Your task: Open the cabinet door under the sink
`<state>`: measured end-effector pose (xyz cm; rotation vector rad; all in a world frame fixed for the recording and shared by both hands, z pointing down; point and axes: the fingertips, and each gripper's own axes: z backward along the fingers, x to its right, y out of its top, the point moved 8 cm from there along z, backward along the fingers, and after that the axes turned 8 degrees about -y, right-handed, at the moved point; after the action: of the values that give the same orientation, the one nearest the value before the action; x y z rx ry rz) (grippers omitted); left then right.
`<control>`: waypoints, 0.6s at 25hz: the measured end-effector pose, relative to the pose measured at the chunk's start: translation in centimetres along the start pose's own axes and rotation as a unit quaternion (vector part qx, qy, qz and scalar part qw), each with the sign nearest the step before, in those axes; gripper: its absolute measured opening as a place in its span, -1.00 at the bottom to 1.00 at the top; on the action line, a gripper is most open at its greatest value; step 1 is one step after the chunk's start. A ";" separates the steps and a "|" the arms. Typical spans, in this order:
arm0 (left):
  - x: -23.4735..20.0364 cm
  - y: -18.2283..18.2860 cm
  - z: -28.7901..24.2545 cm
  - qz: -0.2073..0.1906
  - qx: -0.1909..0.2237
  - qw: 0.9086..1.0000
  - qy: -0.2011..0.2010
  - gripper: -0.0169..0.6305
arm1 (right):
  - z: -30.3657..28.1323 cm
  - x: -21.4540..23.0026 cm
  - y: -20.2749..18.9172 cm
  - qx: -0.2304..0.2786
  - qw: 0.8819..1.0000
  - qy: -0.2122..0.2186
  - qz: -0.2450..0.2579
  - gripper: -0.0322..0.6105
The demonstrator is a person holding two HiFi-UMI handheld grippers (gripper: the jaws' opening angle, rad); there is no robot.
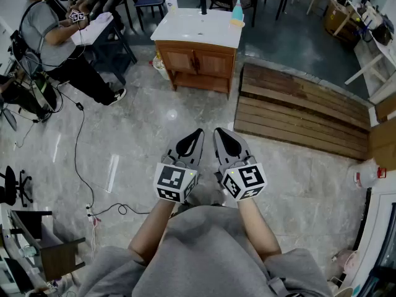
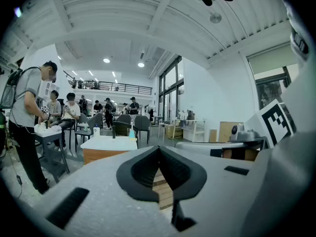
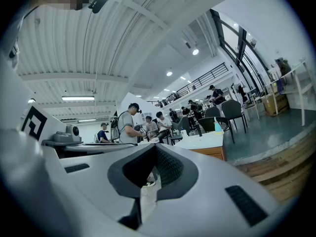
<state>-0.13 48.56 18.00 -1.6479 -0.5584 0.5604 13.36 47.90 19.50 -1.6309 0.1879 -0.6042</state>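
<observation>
You are holding the left gripper (image 1: 197, 135) and the right gripper (image 1: 220, 133) side by side just ahead of your lap, both pointing away from you over the grey stone floor (image 1: 142, 135). The left gripper's jaws are sitting tip to tip with nothing between them, and only a strip of pale boards is showing through the gap behind the pads. The right gripper's jaws are likewise pressing together at the tips and gripping nothing, with a sliver of floor showing through the gap. Each gripper's marker cube is facing up at you, near your forearms. Far ahead and slightly left, well apart from both grippers, the wooden cabinet (image 1: 197, 73) is standing under the white sink counter (image 1: 198, 31). Its two cabinet doors (image 1: 185, 60) are lying flush and shut, with an open shelf running below them. On the counter, a black tap (image 1: 203, 6) is rising at the far edge, a white bottle (image 1: 171, 4) is standing at the far left corner and a blue bottle (image 1: 237, 12) at the far right corner. To the right of the cabinet, a low platform of wooden planks (image 1: 303, 110) is lying on the floor. At the far left, a seated person (image 1: 46, 33) in a grey shirt is leaning over a small table (image 1: 93, 30), and a black cable (image 1: 77, 141) is trailing across the floor on the left side, running nearer to you.
</observation>
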 end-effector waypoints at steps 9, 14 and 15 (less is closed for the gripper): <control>0.4 -0.4 -0.4 0.009 -0.004 1.000 0.002 -0.92 | 0.6 0.6 -0.1 0.002 1.000 -0.004 0.001 -0.87; 0.6 -0.5 -0.9 0.012 -0.008 1.000 0.005 -0.92 | 0.9 1.5 -0.2 0.009 1.000 -0.006 -0.019 -0.87; 0.7 -0.6 -1.1 0.011 -0.008 1.000 0.007 -0.92 | 0.9 1.8 -0.3 0.006 1.000 -0.008 -0.021 -0.87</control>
<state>1.08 48.25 18.70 -1.6745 -0.5368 0.5625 15.23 47.89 20.27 -1.6314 0.1379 -0.6233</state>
